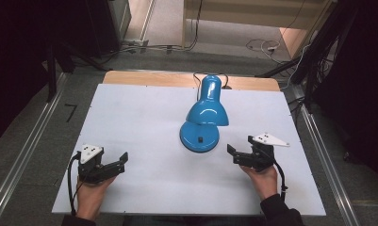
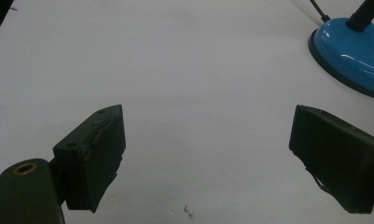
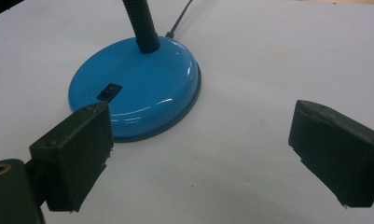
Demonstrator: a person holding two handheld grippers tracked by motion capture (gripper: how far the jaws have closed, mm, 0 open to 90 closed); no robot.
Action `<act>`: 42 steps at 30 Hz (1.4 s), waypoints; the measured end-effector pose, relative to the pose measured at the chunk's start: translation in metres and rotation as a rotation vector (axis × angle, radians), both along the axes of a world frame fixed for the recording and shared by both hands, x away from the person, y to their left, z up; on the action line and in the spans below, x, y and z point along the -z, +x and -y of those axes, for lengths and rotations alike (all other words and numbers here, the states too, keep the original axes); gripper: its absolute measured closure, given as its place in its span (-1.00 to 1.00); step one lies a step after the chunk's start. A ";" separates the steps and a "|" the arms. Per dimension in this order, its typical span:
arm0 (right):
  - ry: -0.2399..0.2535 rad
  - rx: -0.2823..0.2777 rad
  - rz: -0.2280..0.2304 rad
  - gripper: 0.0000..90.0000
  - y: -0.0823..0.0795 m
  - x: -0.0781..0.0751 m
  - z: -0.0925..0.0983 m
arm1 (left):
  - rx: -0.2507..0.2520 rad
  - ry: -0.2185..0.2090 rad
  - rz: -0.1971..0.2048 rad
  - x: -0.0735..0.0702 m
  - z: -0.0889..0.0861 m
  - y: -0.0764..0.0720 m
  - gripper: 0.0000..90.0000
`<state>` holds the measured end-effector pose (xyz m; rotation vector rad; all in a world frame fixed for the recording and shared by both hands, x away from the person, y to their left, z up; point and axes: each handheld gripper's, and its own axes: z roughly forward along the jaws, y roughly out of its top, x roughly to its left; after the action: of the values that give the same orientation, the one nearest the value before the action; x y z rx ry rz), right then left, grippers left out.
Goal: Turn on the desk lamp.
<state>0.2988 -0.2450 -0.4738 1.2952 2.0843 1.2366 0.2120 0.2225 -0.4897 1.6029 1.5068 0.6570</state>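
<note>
While shade covers neck: blue lamp (image 1: 203,117) base half hidden
Left gripper (image 1: 112,165): jaws apart, empty
Right gripper (image 1: 240,154): jaws apart, empty

You have a white surface (image 1: 144,117) with a bare wooden strip (image 1: 149,78) along its far edge. Beyond that edge, cables (image 1: 259,45) trail across the grey floor (image 1: 168,28); metal rails (image 1: 24,155) flank the surface's sides.
</note>
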 end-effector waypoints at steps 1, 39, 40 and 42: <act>0.003 0.002 -0.005 -0.89 0.000 0.000 -0.001 | 0.000 0.001 -0.001 0.000 0.000 0.000 -0.75; 0.016 -0.024 0.005 -0.71 0.015 0.003 -0.044 | 0.005 -0.013 0.005 -0.001 -0.001 0.000 -0.74; 0.017 -0.027 0.003 -0.71 0.015 0.004 -0.045 | 0.005 -0.012 0.005 -0.001 -0.001 0.000 -0.74; 0.015 -0.033 0.000 -0.71 0.016 0.005 -0.048 | 0.006 -0.012 0.003 -0.001 -0.001 0.000 -0.74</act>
<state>0.3144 -0.1970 -0.4785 1.2725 2.1081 1.2689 0.2117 0.2236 -0.4887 1.5960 1.5004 0.6458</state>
